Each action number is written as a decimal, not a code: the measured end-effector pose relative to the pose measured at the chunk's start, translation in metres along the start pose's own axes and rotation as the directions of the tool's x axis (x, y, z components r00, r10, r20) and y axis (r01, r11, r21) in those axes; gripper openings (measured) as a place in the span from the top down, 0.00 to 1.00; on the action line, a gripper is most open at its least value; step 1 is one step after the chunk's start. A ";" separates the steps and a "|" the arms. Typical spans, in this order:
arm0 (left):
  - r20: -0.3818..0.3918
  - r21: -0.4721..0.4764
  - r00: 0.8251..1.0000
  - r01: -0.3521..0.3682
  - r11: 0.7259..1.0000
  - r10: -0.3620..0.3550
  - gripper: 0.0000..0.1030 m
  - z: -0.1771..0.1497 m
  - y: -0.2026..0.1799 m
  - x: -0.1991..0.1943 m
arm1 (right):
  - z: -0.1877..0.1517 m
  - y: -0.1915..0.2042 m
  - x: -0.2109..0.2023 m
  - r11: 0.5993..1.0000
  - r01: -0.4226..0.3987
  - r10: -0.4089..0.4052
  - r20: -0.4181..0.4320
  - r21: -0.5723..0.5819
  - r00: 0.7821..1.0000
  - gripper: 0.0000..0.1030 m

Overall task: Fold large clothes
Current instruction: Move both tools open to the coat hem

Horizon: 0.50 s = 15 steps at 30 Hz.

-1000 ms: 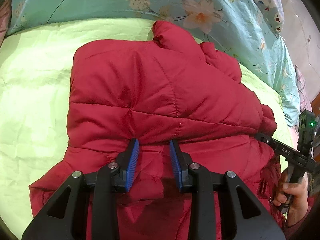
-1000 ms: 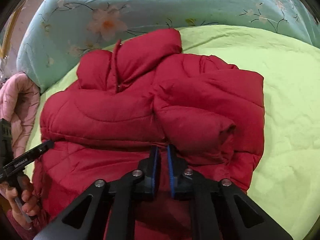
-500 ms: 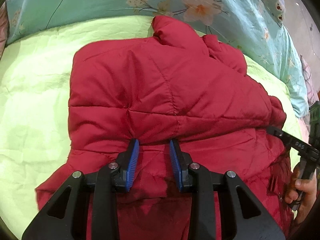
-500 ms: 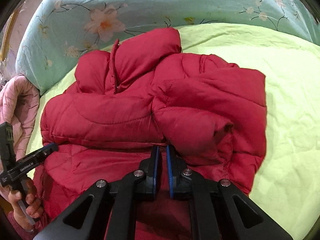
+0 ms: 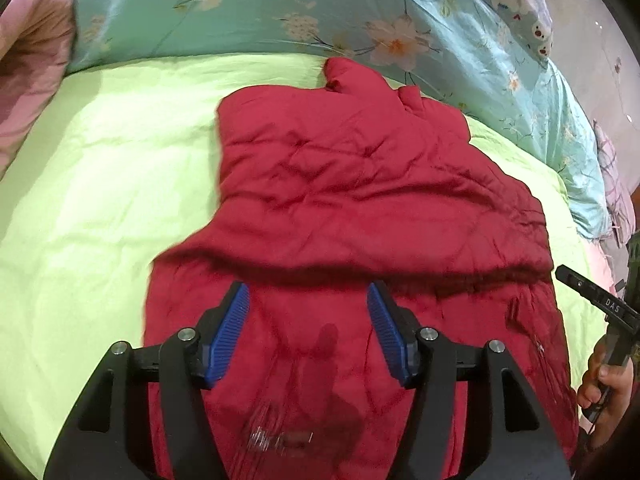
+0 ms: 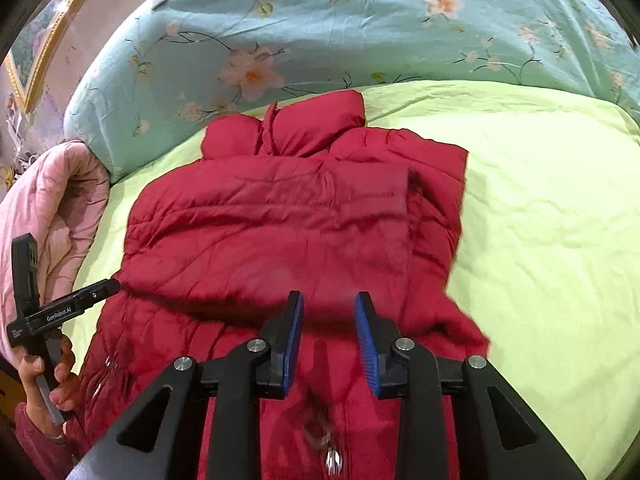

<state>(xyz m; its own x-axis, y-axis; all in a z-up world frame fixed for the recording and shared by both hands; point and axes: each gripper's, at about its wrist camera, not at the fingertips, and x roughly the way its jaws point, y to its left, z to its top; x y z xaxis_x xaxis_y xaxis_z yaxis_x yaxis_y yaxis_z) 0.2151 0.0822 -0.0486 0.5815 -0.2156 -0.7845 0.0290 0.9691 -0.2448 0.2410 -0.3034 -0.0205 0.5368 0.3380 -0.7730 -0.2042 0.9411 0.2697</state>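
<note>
**Red padded jacket on bed — both grippers releasing**

Left gripper [image 5: 308, 300]: one. Jaws parting, roughly half spread, blue pads clear of the fabric; nothing clamped, red cloth only lies below the gap.

Right gripper [image 6: 328, 308]: one. Jaws parting, narrower gap than the left — nothing pinched between the pads.

Red jacket [image 5: 360, 184]: one, quilted, spread on the lime-green bed sheet [image 5: 100, 200], upper part folded down over the lower, collar towards the floral quilt [image 5: 260, 12].

Floral quilt: one, teal, bunched along the far edge of the bed.

Pink quilt [image 6: 52, 204]: one, beside the bed sheet's edge.

Hands: two, each holding a gripper handle.
</note>
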 end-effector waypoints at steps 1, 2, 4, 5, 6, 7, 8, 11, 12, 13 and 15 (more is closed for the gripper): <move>0.004 -0.009 1.000 0.003 1.000 -0.003 0.41 -0.006 0.003 -0.006 | -0.004 0.001 -0.004 1.000 -0.004 0.004 0.001 -0.002 1.000 0.72; 0.007 -0.017 1.000 0.003 1.000 -0.002 0.41 -0.012 0.006 -0.012 | -0.010 0.002 -0.009 1.000 -0.007 0.007 0.000 -0.001 1.000 0.72; 0.010 -0.027 1.000 -0.004 1.000 0.004 0.41 -0.022 0.010 -0.021 | -0.020 0.002 -0.017 1.000 -0.014 0.014 -0.005 0.003 1.000 0.72; 0.009 -0.029 1.000 -0.003 1.000 0.004 0.41 -0.027 0.010 -0.024 | -0.025 0.002 -0.020 1.000 -0.020 0.020 -0.005 0.006 1.000 0.72; 0.009 -0.029 1.000 -0.002 1.000 0.002 0.41 -0.035 0.012 -0.030 | -0.031 0.002 -0.026 1.000 -0.023 0.023 -0.005 0.011 1.000 0.72; 0.010 -0.026 1.000 -0.005 1.000 0.006 0.41 -0.042 0.013 -0.035 | -0.037 0.002 -0.031 1.000 -0.026 0.027 -0.006 0.013 1.000 0.72; 0.014 -0.023 1.000 -0.010 1.000 0.010 0.41 -0.050 0.014 -0.040 | -0.042 0.001 -0.035 0.999 -0.030 0.030 -0.007 0.015 1.000 0.71; 0.012 -0.042 1.000 -0.003 0.999 0.004 0.41 -0.070 0.021 -0.054 | -0.061 -0.001 -0.052 0.999 -0.035 0.035 -0.003 0.028 0.999 0.65; 0.011 -0.054 1.000 0.005 0.999 -0.005 0.41 -0.078 0.025 -0.059 | -0.066 -0.002 -0.057 0.999 -0.036 0.036 -0.001 0.031 0.999 0.64; 0.007 -0.064 1.000 0.011 0.998 -0.010 0.41 -0.084 0.028 -0.063 | -0.073 -0.002 -0.064 0.999 -0.035 0.035 0.000 0.034 0.999 0.64; 0.003 -0.078 1.000 0.011 0.997 -0.011 0.41 -0.094 0.031 -0.070 | -0.084 -0.002 -0.072 0.999 -0.039 0.039 -0.002 0.035 0.999 0.64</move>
<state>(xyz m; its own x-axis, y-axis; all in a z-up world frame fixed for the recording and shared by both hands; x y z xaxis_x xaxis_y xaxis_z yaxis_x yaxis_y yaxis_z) 0.0993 0.1164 -0.0551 0.5835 -0.2256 -0.7801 -0.0281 0.9544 -0.2971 0.1340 -0.3308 -0.0130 0.5265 0.3743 -0.7633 -0.1958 0.9271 0.3196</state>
